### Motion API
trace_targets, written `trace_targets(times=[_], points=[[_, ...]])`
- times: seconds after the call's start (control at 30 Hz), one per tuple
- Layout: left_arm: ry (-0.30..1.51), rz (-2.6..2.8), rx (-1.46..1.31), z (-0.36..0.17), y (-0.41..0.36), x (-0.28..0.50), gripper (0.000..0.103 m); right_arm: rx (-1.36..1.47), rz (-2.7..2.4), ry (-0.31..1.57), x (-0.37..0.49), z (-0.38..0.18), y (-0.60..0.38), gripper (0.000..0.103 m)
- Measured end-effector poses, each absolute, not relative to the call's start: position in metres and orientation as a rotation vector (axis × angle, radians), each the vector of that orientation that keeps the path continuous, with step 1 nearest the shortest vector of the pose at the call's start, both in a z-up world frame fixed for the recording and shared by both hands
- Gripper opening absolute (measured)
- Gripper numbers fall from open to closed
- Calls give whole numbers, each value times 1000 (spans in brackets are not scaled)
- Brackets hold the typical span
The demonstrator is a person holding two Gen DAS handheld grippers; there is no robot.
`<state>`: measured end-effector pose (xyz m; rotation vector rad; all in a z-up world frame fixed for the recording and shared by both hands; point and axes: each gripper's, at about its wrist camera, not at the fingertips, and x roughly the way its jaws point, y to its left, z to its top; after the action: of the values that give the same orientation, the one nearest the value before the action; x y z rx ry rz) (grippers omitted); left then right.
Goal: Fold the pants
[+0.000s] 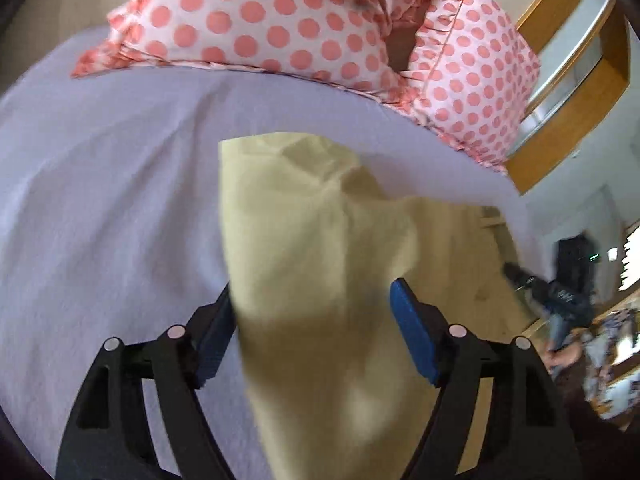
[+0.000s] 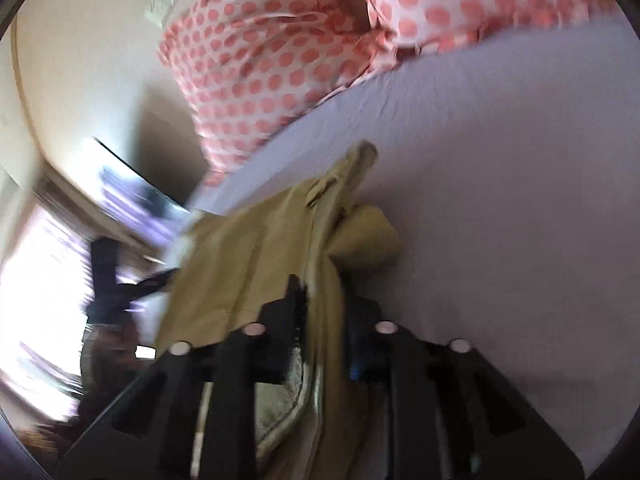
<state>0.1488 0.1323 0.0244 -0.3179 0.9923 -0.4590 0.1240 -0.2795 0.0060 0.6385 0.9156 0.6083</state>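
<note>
The pants [image 1: 304,240] are pale yellow-khaki and lie on a lavender bed sheet [image 1: 100,184]. In the left wrist view the cloth runs between the fingers of my left gripper [image 1: 312,304], which stand wide apart around it, so that gripper is open. In the right wrist view my right gripper [image 2: 322,312] is shut on a seamed edge of the pants [image 2: 256,256], near the waistband, and holds the cloth lifted above the sheet [image 2: 500,208]. That view is motion-blurred.
Two pink polka-dot pillows [image 1: 280,20] lie at the head of the bed, also in the right wrist view [image 2: 280,48]. A wooden frame [image 1: 568,128] stands right of the bed. A bright window [image 2: 36,280] and dark clutter are off the bed's side.
</note>
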Motion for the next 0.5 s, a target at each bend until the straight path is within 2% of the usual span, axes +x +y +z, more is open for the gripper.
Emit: trace_targets(times=[0.03,0.07,0.13,0.3,0.5], points=[[993,-474,-337,27,131,156,58,674,623,918,124,3,-283,16],[998,-479,-366,24,134,158,35,716,639,919,125,1,-286,15],[1015,-531,-462,20,141,163,8,757,656,916,127,2,-286,14],[965,-487,-381,46,128,157,4,794,725,862,142,29,-282,12],[812,-416,-253,98,99,206,5,730,665,771,196,65,-286,12]])
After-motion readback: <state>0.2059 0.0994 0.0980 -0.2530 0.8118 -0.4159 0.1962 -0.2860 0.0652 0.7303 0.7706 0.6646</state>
